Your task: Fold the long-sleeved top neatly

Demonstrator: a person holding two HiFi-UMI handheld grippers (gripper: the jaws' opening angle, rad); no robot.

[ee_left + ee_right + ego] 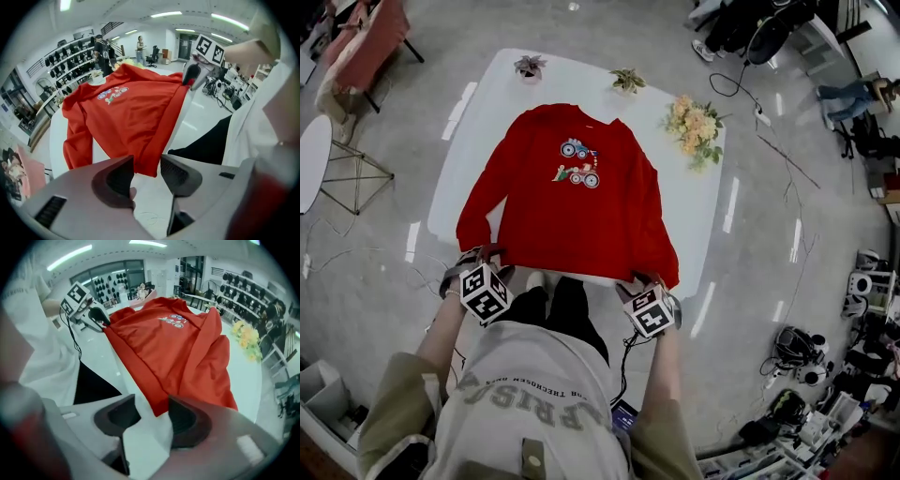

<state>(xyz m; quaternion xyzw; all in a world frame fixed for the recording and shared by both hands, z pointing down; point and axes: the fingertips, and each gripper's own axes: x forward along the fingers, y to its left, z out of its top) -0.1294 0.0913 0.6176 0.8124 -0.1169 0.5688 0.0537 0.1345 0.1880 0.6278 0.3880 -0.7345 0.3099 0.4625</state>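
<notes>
Nearest the camera in the head view is the person (534,403), standing at the near edge of the white table (705,220) with one tool in each hand.

Left gripper (147,161): jaws partly apart, pointing steeply down at the near left corner of the hem. The corner of the red long-sleeved top (572,206) lies in the gap at the jaw tips. Bare tabletop shows between the pads behind it, and the pads do not press on the cloth.

Right gripper (152,404): jaws likewise partly apart, set over the near right corner of the hem. The red corner lies in the gap, closer to the jaw on the picture's right, and is not clamped.

The top lies flat and face up in the middle of the table, hem toward the person and collar away. Each sleeve runs down beside the body, its cuff near the hem and just outside the gripper on that side. A printed motif (578,164) sits on the chest.

Beyond the collar, along the far edge, stand two small potted plants (530,66). A bunch of pale flowers (696,127) lies by the far right corner.
</notes>
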